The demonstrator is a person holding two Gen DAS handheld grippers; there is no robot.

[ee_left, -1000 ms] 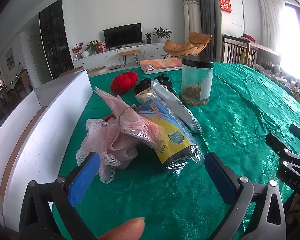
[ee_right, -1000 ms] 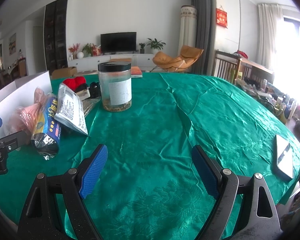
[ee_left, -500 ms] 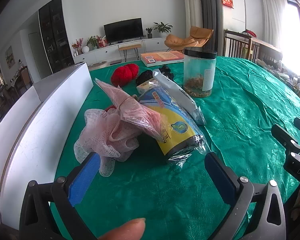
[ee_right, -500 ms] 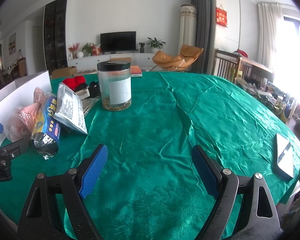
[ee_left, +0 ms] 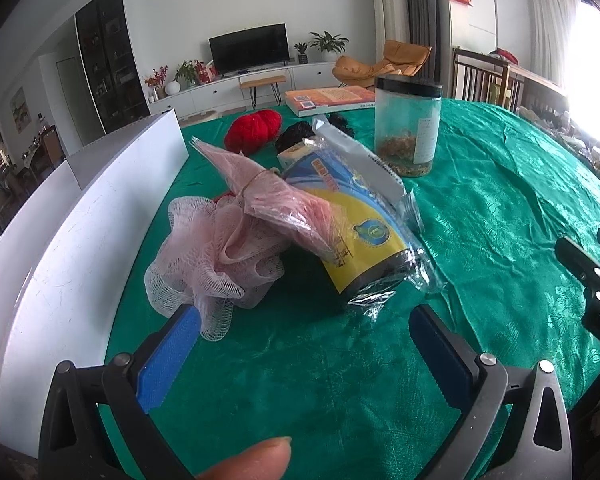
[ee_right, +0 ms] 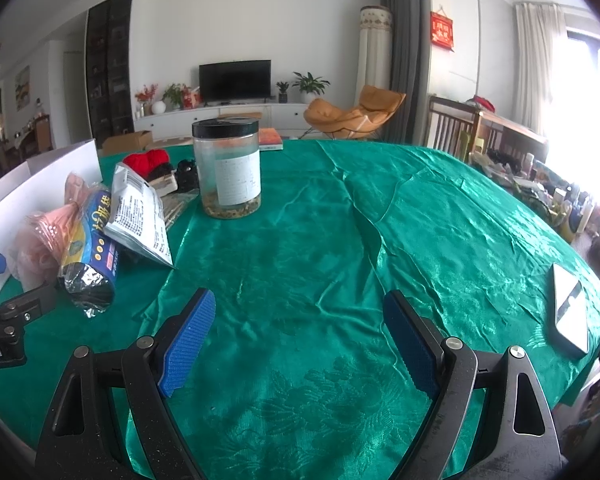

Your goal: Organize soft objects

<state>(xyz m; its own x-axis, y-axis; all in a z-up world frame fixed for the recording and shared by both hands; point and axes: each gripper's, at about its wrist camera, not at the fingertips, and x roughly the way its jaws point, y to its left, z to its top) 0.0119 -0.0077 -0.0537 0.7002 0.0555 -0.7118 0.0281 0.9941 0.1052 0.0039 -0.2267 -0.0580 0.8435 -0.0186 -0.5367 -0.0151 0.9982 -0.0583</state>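
Observation:
A pink mesh bath sponge (ee_left: pixel 212 256) lies on the green tablecloth (ee_left: pixel 500 208), with a pink tied plastic bag (ee_left: pixel 276 204) leaning over it. A blue-and-yellow wrapped roll (ee_left: pixel 360 236) and a silver packet (ee_left: pixel 360 160) lie beside them. Red yarn (ee_left: pixel 254 128) and black yarn (ee_left: pixel 296 136) sit farther back. My left gripper (ee_left: pixel 304 336) is open and empty, its left pad just in front of the sponge. My right gripper (ee_right: pixel 296 332) is open and empty over bare cloth; the sponge (ee_right: pixel 32 248) and roll (ee_right: pixel 88 248) lie at its far left.
A white open box (ee_left: pixel 76 232) stands along the left. A clear jar with a black lid (ee_left: pixel 406 128) stands behind the pile, an orange book (ee_left: pixel 328 98) beyond it. A phone (ee_right: pixel 570 312) lies near the right table edge.
My left gripper has moved forward and a little left toward the pink sponge. The right gripper has barely moved.

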